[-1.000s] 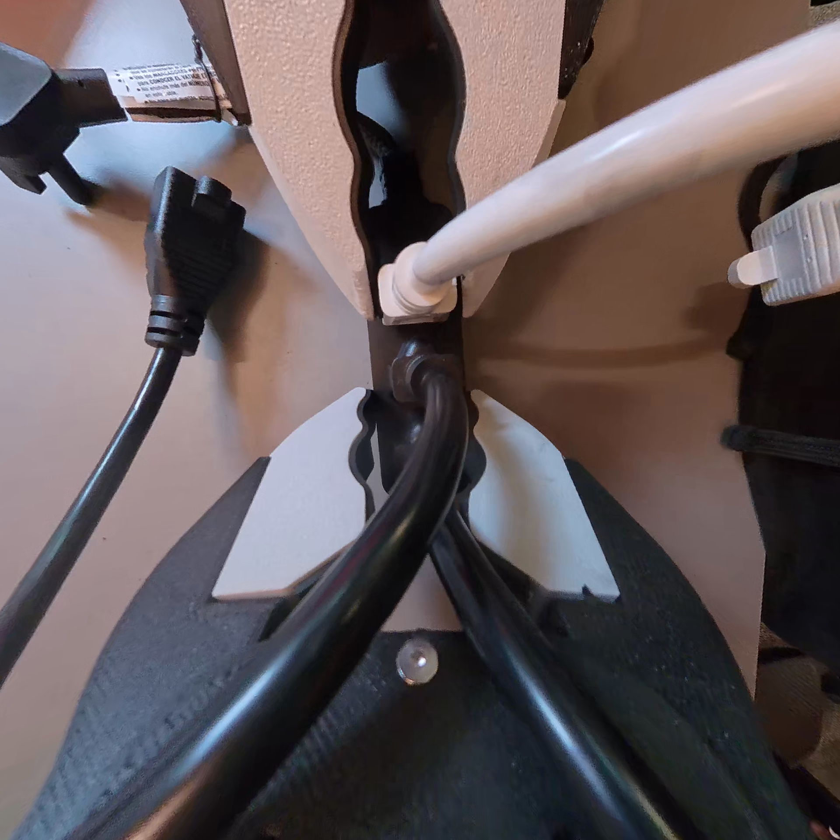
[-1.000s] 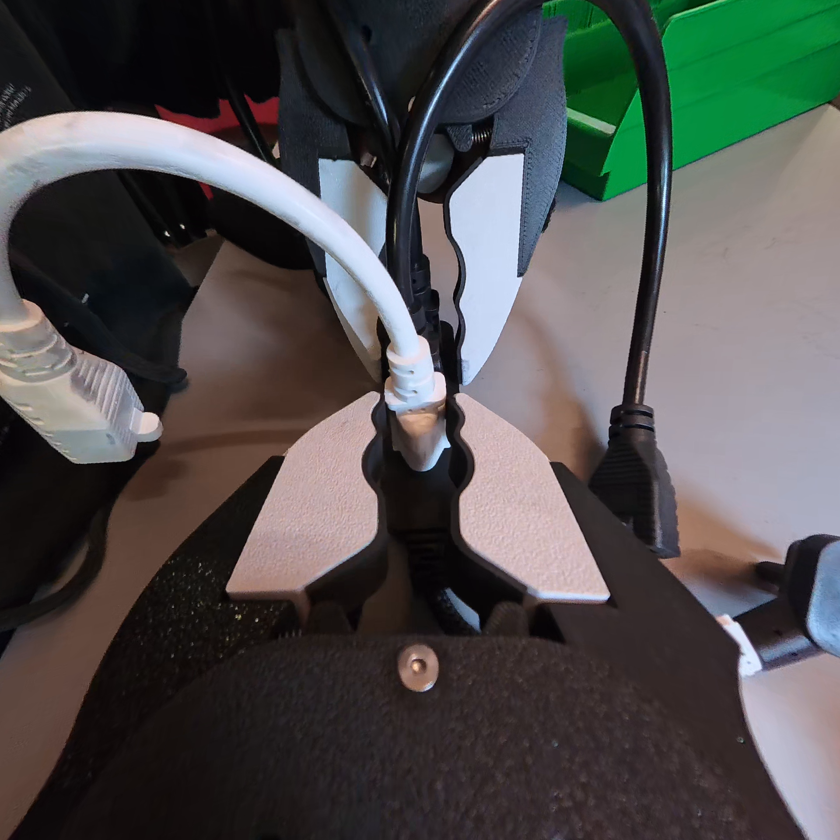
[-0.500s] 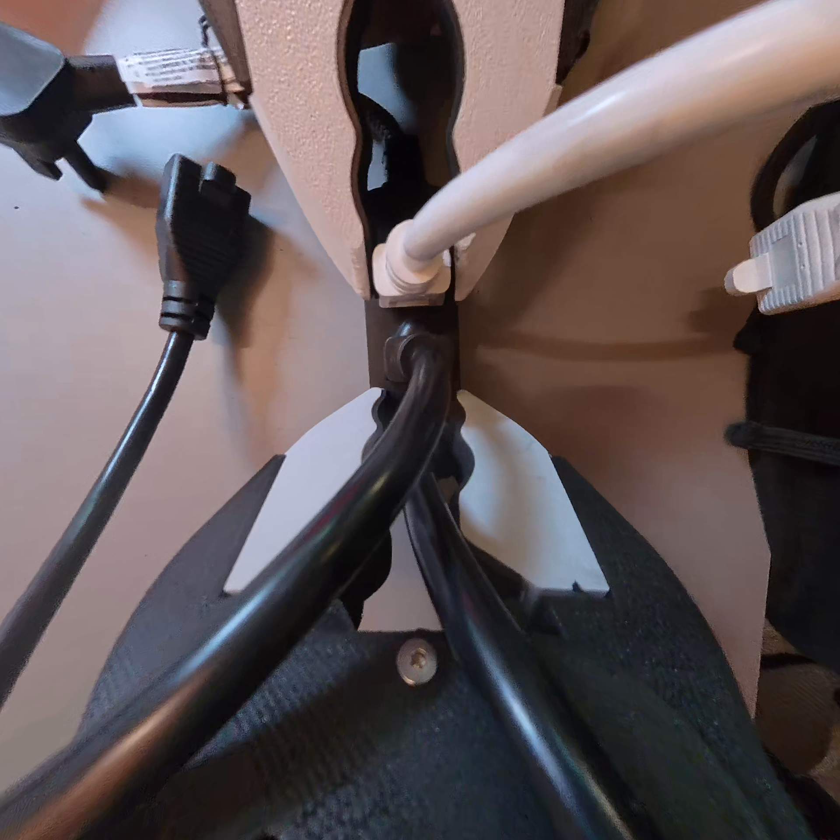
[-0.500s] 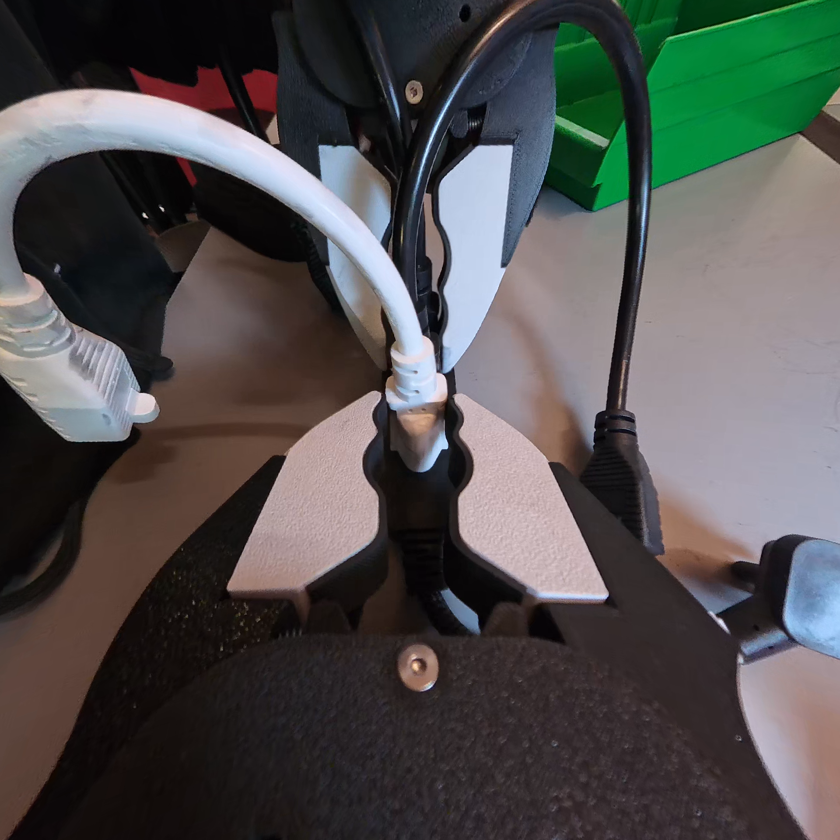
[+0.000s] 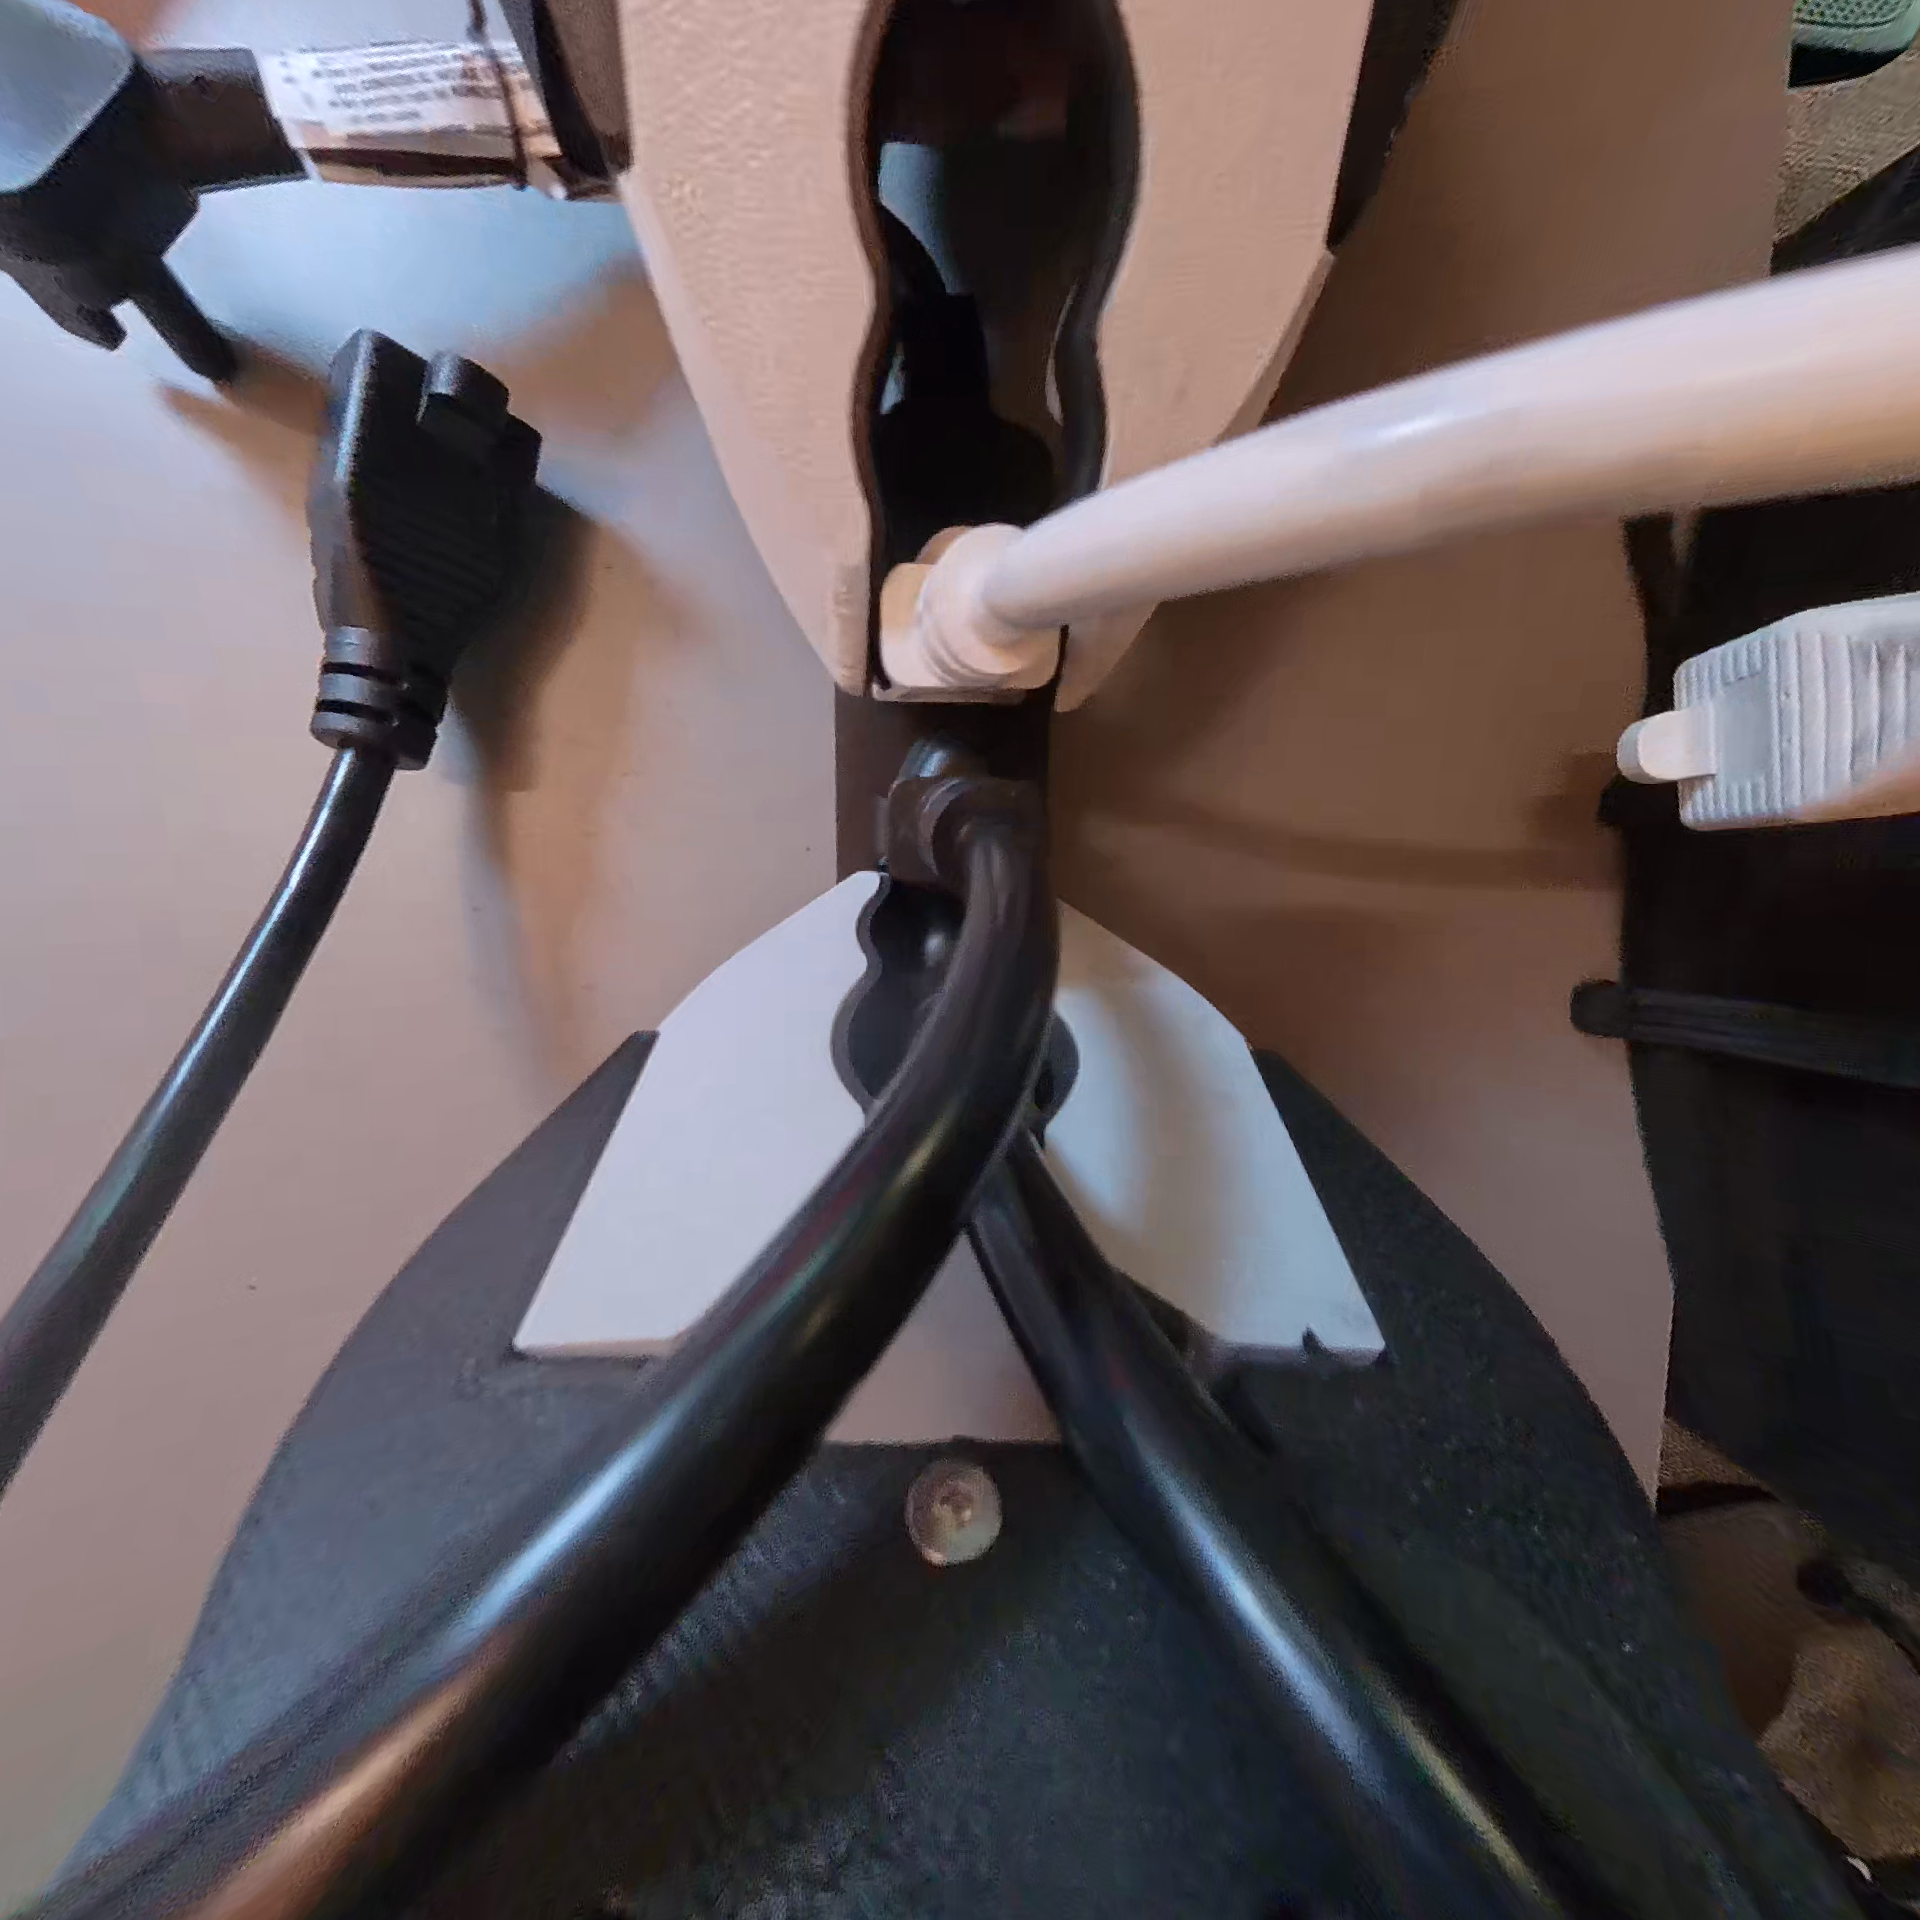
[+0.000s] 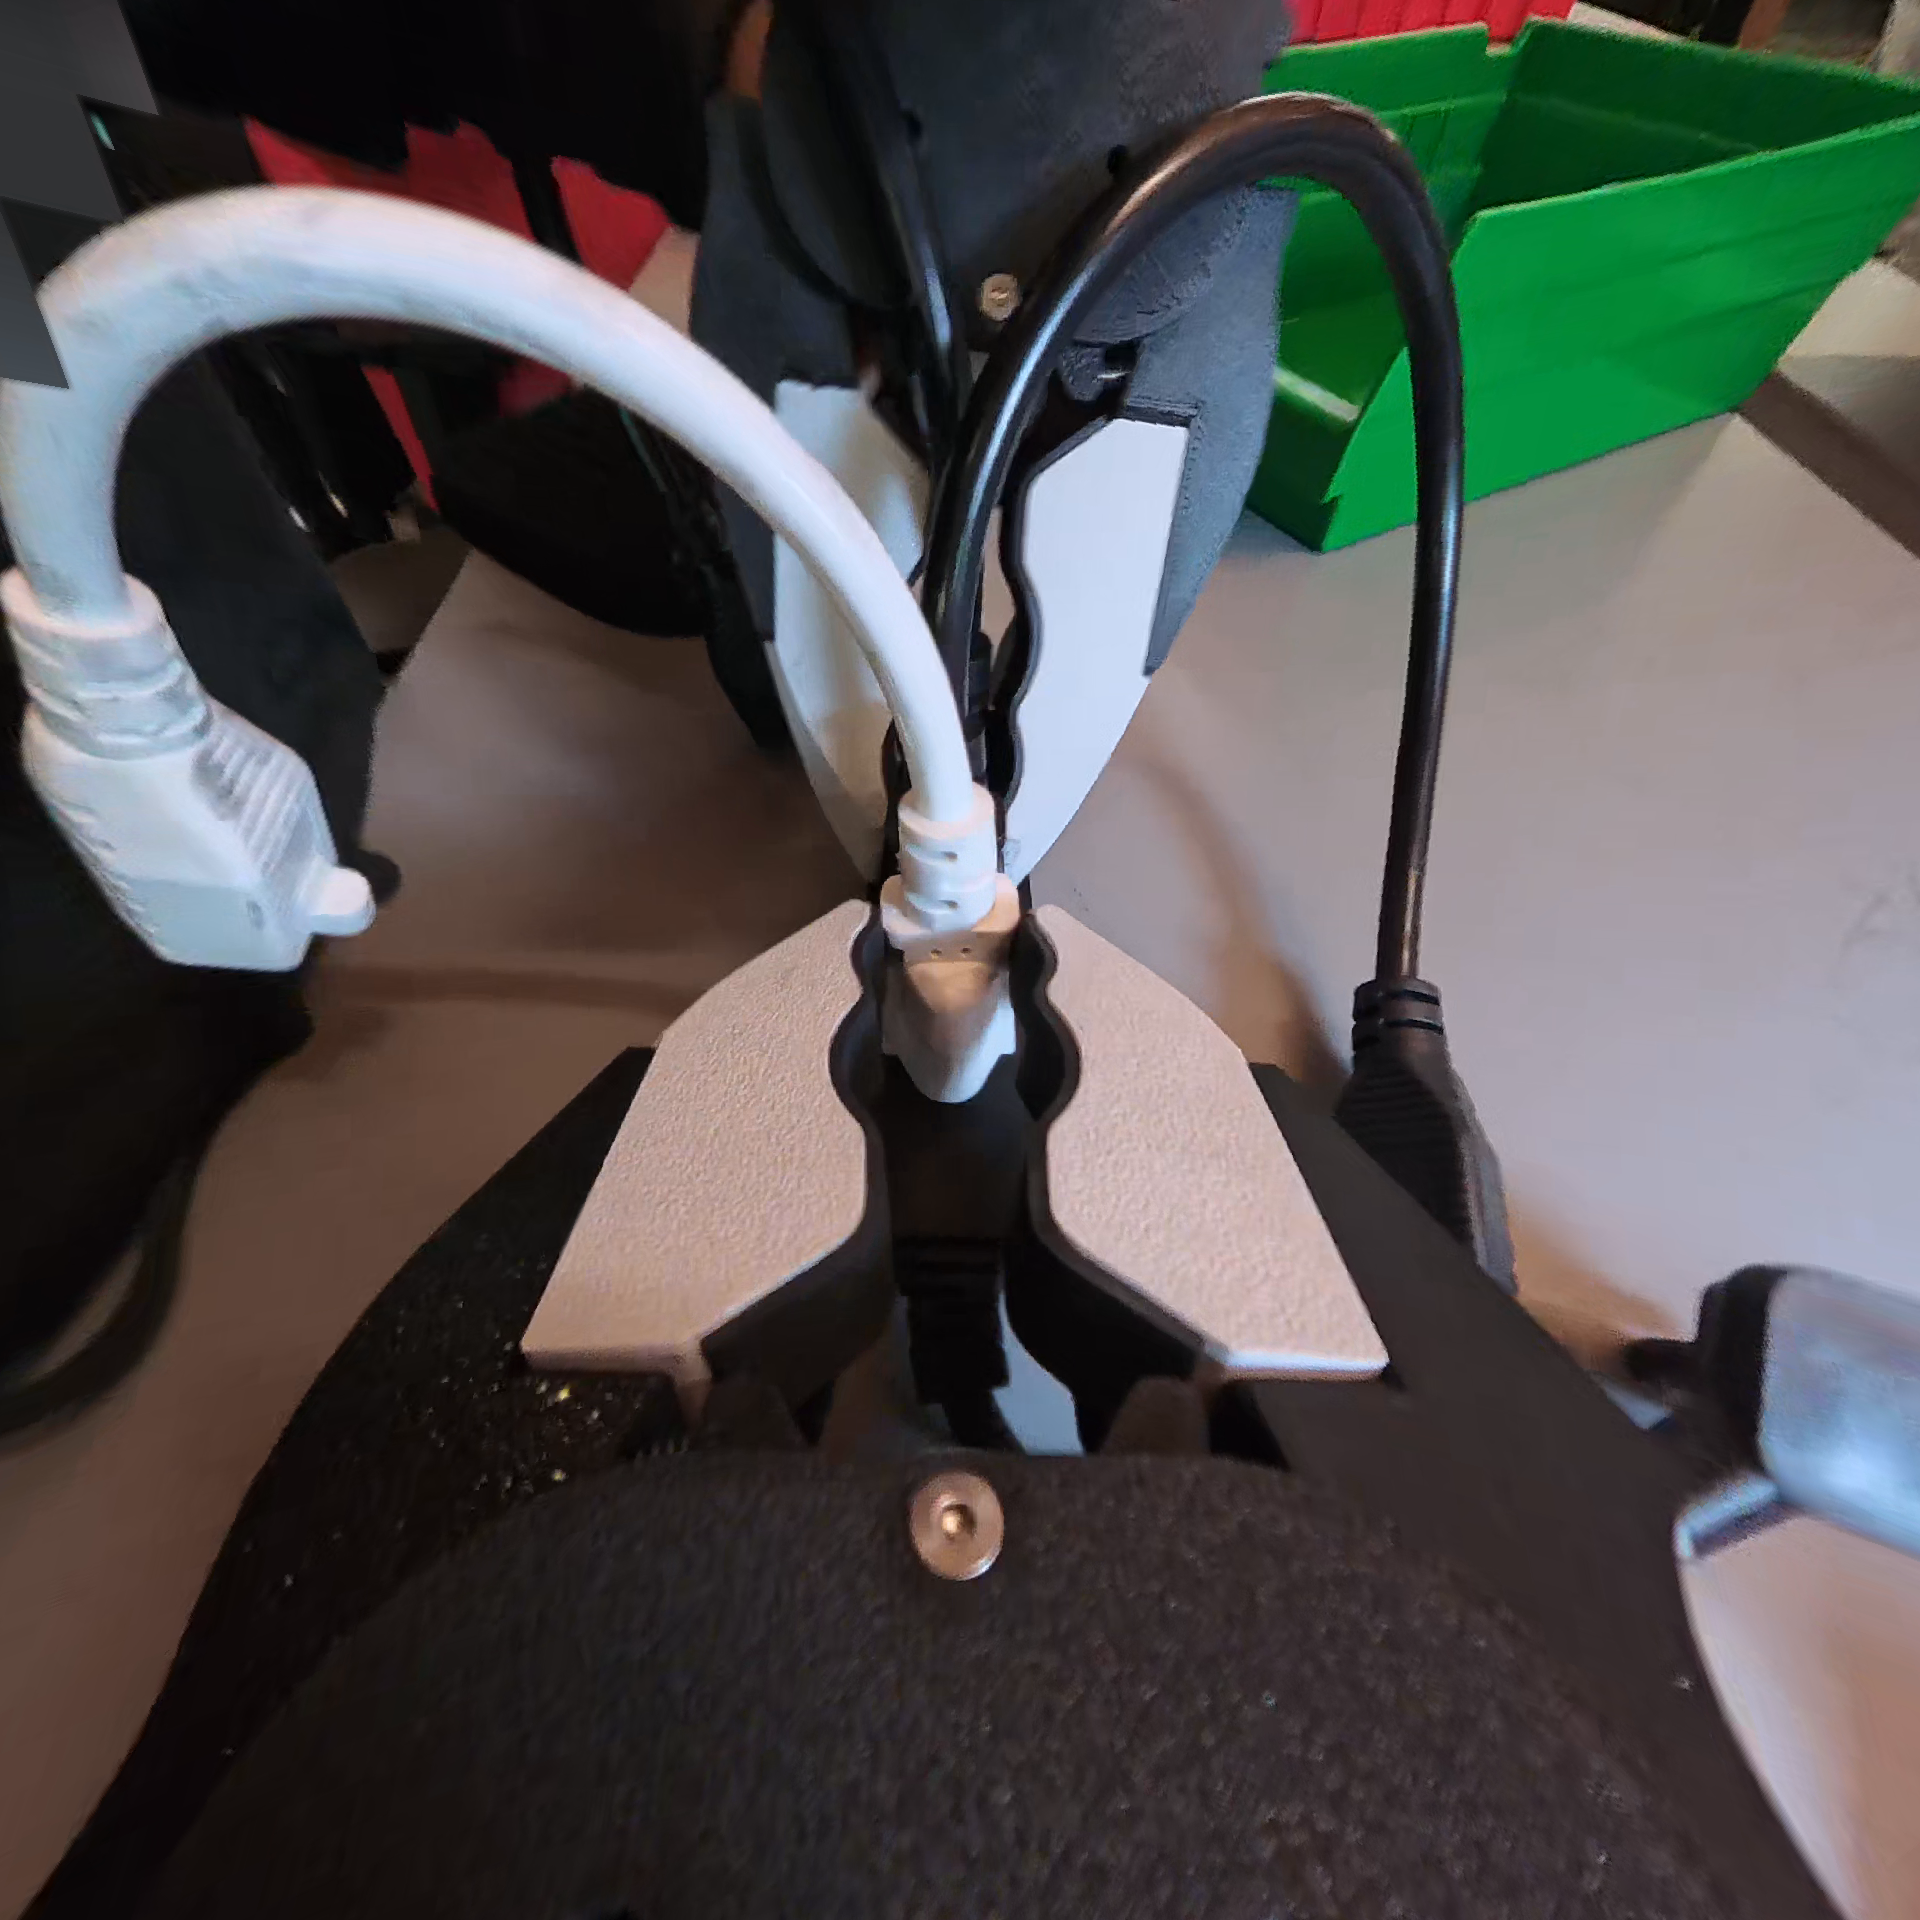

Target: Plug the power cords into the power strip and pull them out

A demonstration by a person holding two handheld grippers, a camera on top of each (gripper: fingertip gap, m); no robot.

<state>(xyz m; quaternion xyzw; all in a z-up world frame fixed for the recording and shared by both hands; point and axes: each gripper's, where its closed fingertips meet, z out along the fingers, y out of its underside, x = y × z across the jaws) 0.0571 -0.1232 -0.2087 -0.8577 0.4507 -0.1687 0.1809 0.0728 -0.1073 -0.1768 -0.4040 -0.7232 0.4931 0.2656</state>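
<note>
A slim black power strip (image 5: 862, 769) lies edge-on between the two grippers, which face each other tip to tip. My left gripper (image 5: 961, 904) is shut on the black plug (image 5: 935, 805), whose thick black cord (image 5: 727, 1351) loops back over my fingers. My right gripper (image 6: 951, 925) is shut on the white plug (image 6: 951, 997), which sits on the strip's black body (image 6: 951, 1174). The white cord (image 6: 520, 281) arches away to the left. I cannot tell whether the jaws also pinch the strip itself.
The cords' free ends lie on the beige table (image 5: 208, 883): a white connector (image 5: 1808, 717) at the right edge and a black connector (image 5: 416, 540) on the left. A grey-black plug (image 5: 62, 187) lies far left. A green bin (image 6: 1610, 312) stands behind. Black gear (image 5: 1818, 1195) hangs past the table edge. Across from one pair of fingers to the other is roughly 4 cm.
Both grippers stay shut on their plugs. The left gripper's jaws have closed in slightly, and the pair has shifted a little over the table. The right view now shows more of the green bin.
</note>
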